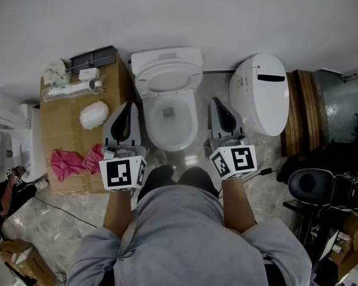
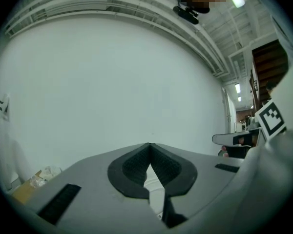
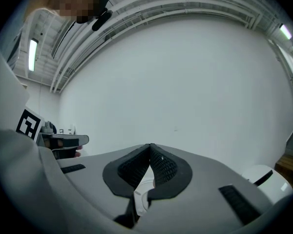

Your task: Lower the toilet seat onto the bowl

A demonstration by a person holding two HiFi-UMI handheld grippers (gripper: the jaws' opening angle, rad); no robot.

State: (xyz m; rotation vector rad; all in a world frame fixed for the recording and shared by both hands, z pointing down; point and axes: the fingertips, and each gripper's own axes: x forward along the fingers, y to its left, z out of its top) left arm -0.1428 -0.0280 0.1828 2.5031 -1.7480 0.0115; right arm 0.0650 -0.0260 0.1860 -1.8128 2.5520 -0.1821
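Clearly both pairs of jaws are closed with nothing between them. In the left gripper view the left gripper (image 2: 149,146) has its dark ribbed pads meeting at the tips, and only a sliver of white porcelain shows through the slit below them. The right gripper view shows the same for the right gripper (image 3: 150,147): pads pressed tip to tip, holding nothing.

From the head view, the left gripper (image 1: 130,106) hangs just beside the left flank of the toilet bowl (image 1: 170,137) and the right gripper (image 1: 217,102) just beside its right flank. Both point toward the wall, and neither touches the toilet.

The toilet seat (image 1: 167,80) is not down. It stands raised at the back of the bowl, against the tank (image 1: 167,57), which sits at the wall edge of the floor.

Left of the toilet lies a cardboard box (image 1: 62,124). On it, a white fluffy duster (image 1: 94,115) sits near the right edge. A pink cloth (image 1: 74,161) lies toward the near right corner, under the left gripper's marker cube (image 1: 123,173). A clear plastic bottle (image 1: 71,89) lies along the far edge, and a black tray (image 1: 93,58) is at the far right corner.

Right of the toilet, a separate white seat-and-lid unit (image 1: 262,94) rests beside a dark wooden piece (image 1: 304,112).
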